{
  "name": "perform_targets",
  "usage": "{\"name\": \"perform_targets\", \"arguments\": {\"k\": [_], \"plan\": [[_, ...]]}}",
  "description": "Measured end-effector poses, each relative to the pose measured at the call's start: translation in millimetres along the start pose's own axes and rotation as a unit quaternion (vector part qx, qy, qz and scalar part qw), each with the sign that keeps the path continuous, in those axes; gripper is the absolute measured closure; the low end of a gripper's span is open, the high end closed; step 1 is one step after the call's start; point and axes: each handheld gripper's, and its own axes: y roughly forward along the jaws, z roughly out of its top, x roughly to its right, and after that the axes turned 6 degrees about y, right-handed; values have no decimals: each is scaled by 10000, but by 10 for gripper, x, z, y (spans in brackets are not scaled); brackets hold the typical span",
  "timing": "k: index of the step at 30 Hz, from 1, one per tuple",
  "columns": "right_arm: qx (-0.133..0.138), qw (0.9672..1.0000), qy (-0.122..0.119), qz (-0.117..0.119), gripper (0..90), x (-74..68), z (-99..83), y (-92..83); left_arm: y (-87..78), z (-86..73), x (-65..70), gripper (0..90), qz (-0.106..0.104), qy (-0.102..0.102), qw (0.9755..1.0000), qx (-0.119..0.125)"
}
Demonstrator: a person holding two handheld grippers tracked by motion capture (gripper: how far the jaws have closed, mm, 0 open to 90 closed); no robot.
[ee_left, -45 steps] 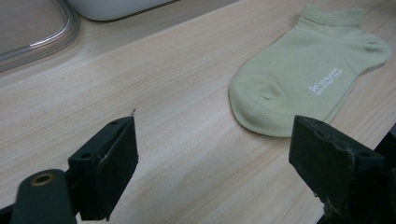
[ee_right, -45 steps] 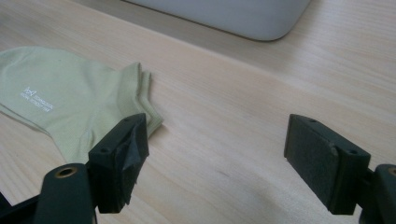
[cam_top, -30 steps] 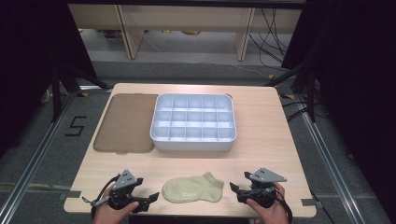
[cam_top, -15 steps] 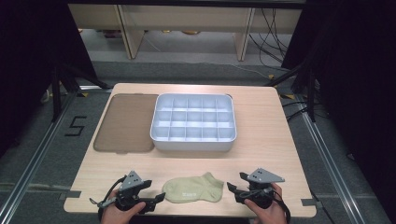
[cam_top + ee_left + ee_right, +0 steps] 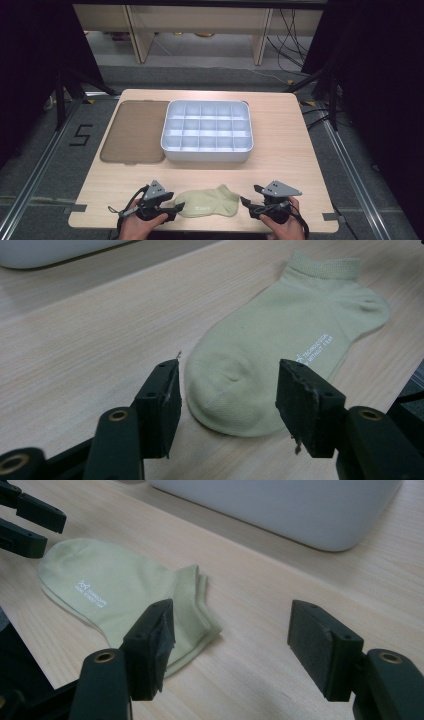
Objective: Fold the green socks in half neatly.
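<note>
**Two open grippers flanking a sock at the table's near edge**

The left gripper point(image 5: 172, 210) is being held low over the table, its two black jaws spread wide apart and gripping nothing. In the left gripper view the rounded toe of a pale green ankle sock with small white lettering point(image 5: 280, 355) is lying between and just ahead of the jaws, flat on the wood. The right gripper point(image 5: 248, 205) is being held at the sock's other end — its jaws are also parted and empty, and in the right gripper view the sock's ribbed cuff is sitting just beyond the jaw on that view's left side. The light wooden table point(image 5: 285, 155) is carrying, farther back, a white plastic tray divided into a grid of compartments point(image 5: 207, 131), with a flat brown rounded-corner lid point(image 5: 134, 131) lying just beside it on its left.
</note>
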Motion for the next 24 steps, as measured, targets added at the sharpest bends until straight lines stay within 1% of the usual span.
{"name": "perform_targets", "arguments": {"k": [1,3,5,6,8,9,10,11,12,13,14,15,16,17,18,19,20,21,22,23,24], "plan": [[-12,10000,-28,52,363,2,3,0,3,-2,8,432,51,5,10000,30],[-20,10000,-54,35,362,-4,1,-3,1,-4,-4,433,37,22,10000,3],[-34,10000,-32,5,364,-15,0,-7,2,-11,-12,432,42,31,10000,-39],[-34,10000,59,40,366,-37,-2,-8,8,-16,-11,434,75,10,10000,-47],[11,10000,21,25,368,-42,4,-1,16,-17,-20,436,52,26,9999,-88],[14,10000,-37,72,368,-36,7,12,26,-18,-15,440,73,-23,10000,-44],[-2,10000,-50,32,368,-45,6,11,20,-20,-29,443,68,46,9999,-121],[-36,10000,-71,46,368,-46,10,11,33,-25,-21,444,77,-53,9999,-108],[-36,10000,-71,46,368,-46,10,11,33,-25,-21,449,77,-53,9999,-108],[-44,9999,33,87,368,-65,8,11,37,-26,-39,449,17,-18,9998,-179],[-23,9999,-60,94,367,-54,11,19,57,-29,-50,464,27,-73,9998,-187],[-43,9999,-40,99,366,-62,9,18,60,-27,-60,475,50,-71,9997,-213],[-54,10000,-3,64,365,-76,4,15,68,-29,-69,500,48,-20,9998,-188],[-33,9999,-82,68,364,-69,9,14,72,-25,-74,513,60,52,9997,-222],[-12,9999,-89,99,362,-72,10,17,83,-27,-66,531,112,79,9996,-265],[-12,9999,-89,99,362,-72,10,17,83,-27,-66,560,112,79,9996,-265],[-19,9998,-161,116,357,-70,9,30,94,-35,-53,591,107,195,9993,-315],[-89,9998,-143,119,356,-76,8,27,94,-35,-53,618,107,195,9993,-315],[-56,9997,-203,140,357,-72,10,34,117,-39,-24,639,157,109,9995,-246],[-48,9996,-187,208,357,-74,11,41,117,-39,-24,655,157,109,9995,-246],[-36,9996,-211,202,356,-75,11,41,107,-34,-25,677,88,176,9994,-280]]}}
